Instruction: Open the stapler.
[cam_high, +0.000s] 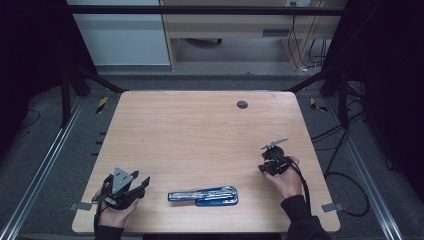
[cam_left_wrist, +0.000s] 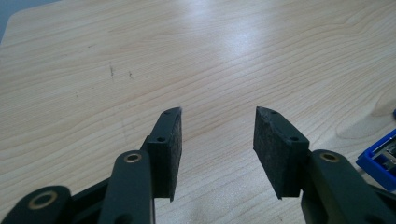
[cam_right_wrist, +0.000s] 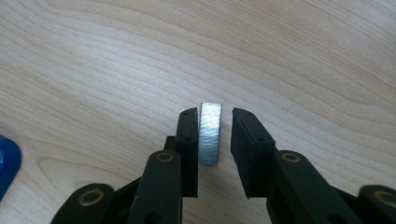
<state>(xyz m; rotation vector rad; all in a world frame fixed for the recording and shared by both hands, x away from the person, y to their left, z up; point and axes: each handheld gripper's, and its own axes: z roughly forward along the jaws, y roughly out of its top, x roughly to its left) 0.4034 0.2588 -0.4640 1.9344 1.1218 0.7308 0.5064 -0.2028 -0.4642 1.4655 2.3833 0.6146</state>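
A blue stapler (cam_high: 202, 195) lies opened flat near the table's front edge, with its silver metal rail showing; a corner of the blue stapler (cam_left_wrist: 380, 156) shows at the right edge of the left gripper view. My left gripper (cam_high: 140, 179) rests on the table to the stapler's left, and the left gripper (cam_left_wrist: 217, 116) is open with bare wood between its pads. My right gripper (cam_high: 267, 162) sits on the table to the right. Between the narrowly parted jaws of the right gripper (cam_right_wrist: 215, 114) stands a short silver strip of staples (cam_right_wrist: 210, 133). It touches the left pad, and a gap separates it from the right pad.
The wooden table (cam_high: 200, 130) has a small dark round disc (cam_high: 242, 104) near its far edge. Black frame posts and cables stand around the table. The blue stapler's edge (cam_right_wrist: 7, 163) shows at the left of the right gripper view.
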